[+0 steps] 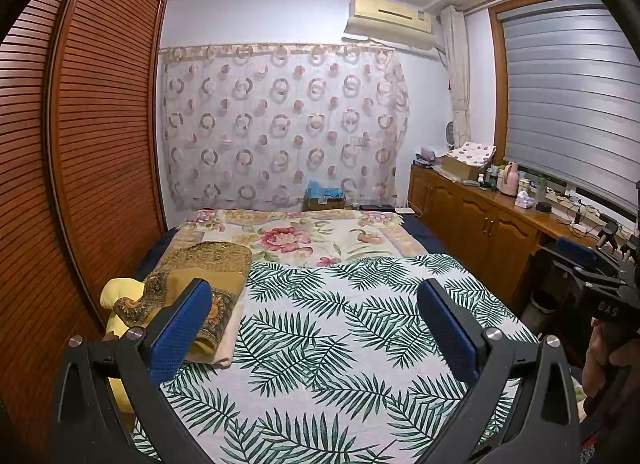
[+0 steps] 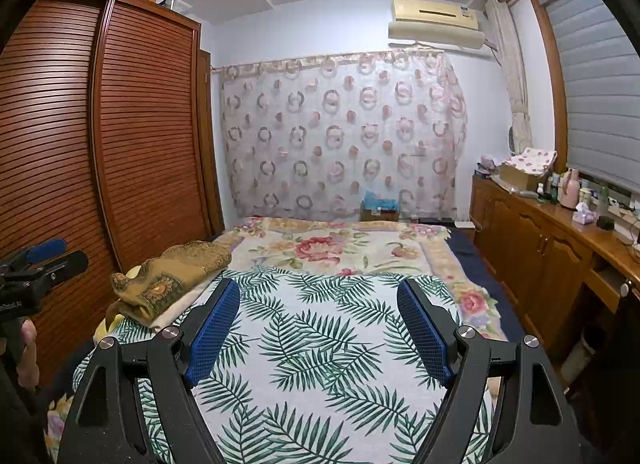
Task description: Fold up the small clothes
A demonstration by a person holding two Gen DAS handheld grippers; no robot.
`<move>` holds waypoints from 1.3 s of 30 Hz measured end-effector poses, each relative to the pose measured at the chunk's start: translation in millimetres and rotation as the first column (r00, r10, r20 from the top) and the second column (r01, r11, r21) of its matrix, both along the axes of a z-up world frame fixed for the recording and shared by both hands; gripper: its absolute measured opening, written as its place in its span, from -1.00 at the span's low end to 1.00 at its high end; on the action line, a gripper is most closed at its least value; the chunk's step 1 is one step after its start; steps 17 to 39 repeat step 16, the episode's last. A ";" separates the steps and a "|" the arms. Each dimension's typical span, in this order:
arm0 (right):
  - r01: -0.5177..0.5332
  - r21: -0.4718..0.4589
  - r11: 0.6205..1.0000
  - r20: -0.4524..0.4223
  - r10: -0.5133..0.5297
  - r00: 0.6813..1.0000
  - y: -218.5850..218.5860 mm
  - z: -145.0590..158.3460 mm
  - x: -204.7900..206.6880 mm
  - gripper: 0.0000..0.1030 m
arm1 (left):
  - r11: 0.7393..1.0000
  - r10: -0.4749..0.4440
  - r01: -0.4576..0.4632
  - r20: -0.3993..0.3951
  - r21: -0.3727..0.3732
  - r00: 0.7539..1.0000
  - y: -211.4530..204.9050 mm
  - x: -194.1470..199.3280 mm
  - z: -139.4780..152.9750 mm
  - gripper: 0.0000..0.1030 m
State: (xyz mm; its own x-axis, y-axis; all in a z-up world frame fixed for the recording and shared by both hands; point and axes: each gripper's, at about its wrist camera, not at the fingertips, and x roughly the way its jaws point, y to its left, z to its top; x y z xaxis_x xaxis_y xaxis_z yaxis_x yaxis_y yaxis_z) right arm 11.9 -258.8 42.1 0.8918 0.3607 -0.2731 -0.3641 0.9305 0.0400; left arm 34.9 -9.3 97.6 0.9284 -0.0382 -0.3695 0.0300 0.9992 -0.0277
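Note:
A folded brown-gold patterned cloth (image 1: 200, 276) lies on a cream cloth at the left side of the bed, with a yellow piece (image 1: 120, 296) beside it. It also shows in the right wrist view (image 2: 176, 276). My left gripper (image 1: 314, 300) is open and empty above the palm-leaf sheet (image 1: 320, 344). My right gripper (image 2: 320, 296) is open and empty above the same sheet (image 2: 320, 344). The right gripper also shows at the right edge of the left wrist view (image 1: 600, 264); the left gripper shows at the left edge of the right wrist view (image 2: 36, 264).
A floral blanket (image 1: 304, 236) covers the far half of the bed. A slatted wooden wardrobe (image 1: 80, 144) stands left. A wooden cabinet (image 1: 480, 216) with bottles and boxes runs along the right under the window. A patterned curtain (image 1: 280, 124) hangs behind.

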 end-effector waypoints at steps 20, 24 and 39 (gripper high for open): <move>-0.003 -0.002 1.000 -0.003 0.003 1.000 0.5 -1.3 -1.1 0.61 | 1.000 -0.001 0.001 0.000 0.001 1.000 -5.8 -2.1 4.2 0.99; -0.003 -0.002 1.000 -0.003 0.003 1.000 0.5 -1.3 -1.1 0.61 | 1.000 -0.001 0.001 0.000 0.001 1.000 -5.8 -2.1 4.2 0.99; -0.003 -0.002 1.000 -0.003 0.003 1.000 0.5 -1.3 -1.1 0.61 | 1.000 -0.001 0.001 0.000 0.001 1.000 -5.8 -2.1 4.2 0.99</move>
